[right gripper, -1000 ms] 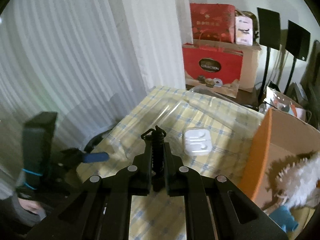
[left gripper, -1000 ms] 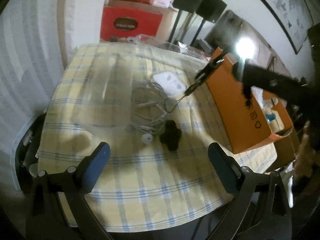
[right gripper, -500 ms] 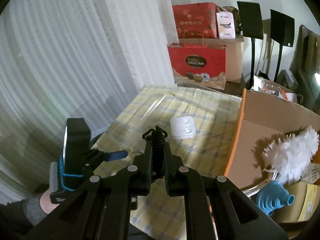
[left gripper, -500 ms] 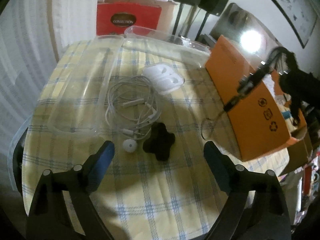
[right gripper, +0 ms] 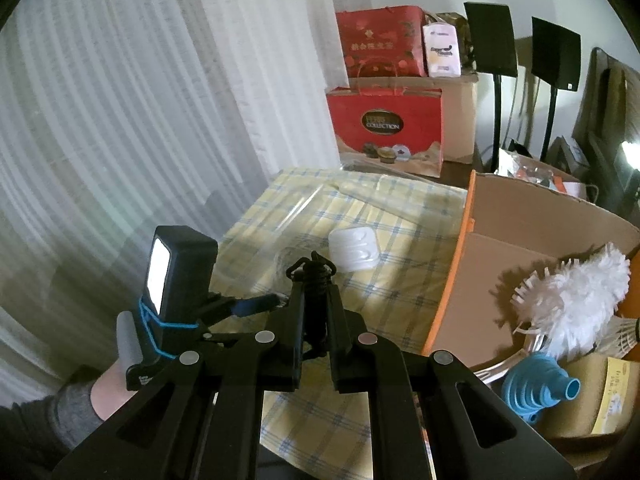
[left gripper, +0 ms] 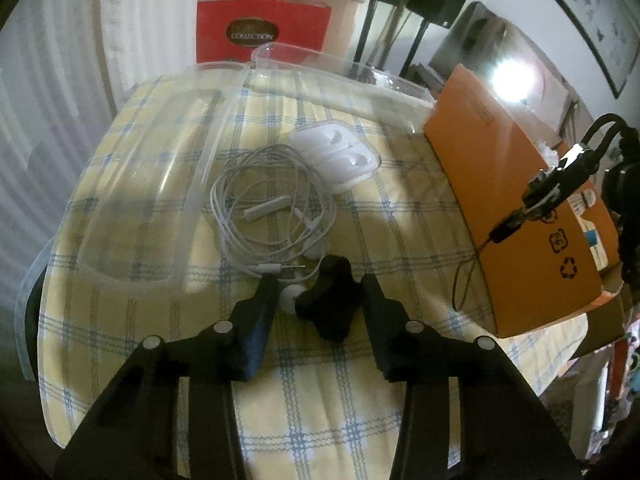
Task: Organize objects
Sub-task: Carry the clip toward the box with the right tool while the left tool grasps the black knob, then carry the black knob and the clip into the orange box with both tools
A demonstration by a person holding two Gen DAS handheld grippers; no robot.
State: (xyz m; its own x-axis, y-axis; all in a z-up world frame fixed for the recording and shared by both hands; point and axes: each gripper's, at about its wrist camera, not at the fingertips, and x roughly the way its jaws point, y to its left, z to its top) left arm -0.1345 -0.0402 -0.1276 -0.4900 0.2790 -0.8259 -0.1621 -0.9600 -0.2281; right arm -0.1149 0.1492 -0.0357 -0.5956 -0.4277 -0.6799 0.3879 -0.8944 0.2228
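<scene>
Black lobed knob (left gripper: pixel 330 304) lies on checked cloth (left gripper: pixel 320 400), just in front of earphone coil (left gripper: pixel 272 216), between the closing left gripper (left gripper: pixel 320 300) fingers; contact unclear. Judged light, rigid; waist grip advised. Right gripper (right gripper: pixel 314 280) is clamped on a black wire clip (right gripper: pixel 312 270).

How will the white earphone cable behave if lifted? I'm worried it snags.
The cable lies in loose overlapping loops, so it is probably floppy and would dangle or tangle. It looks thin, so likely light. One loop reaches the black lump between the closing left tongs, so it might drag along.
</scene>
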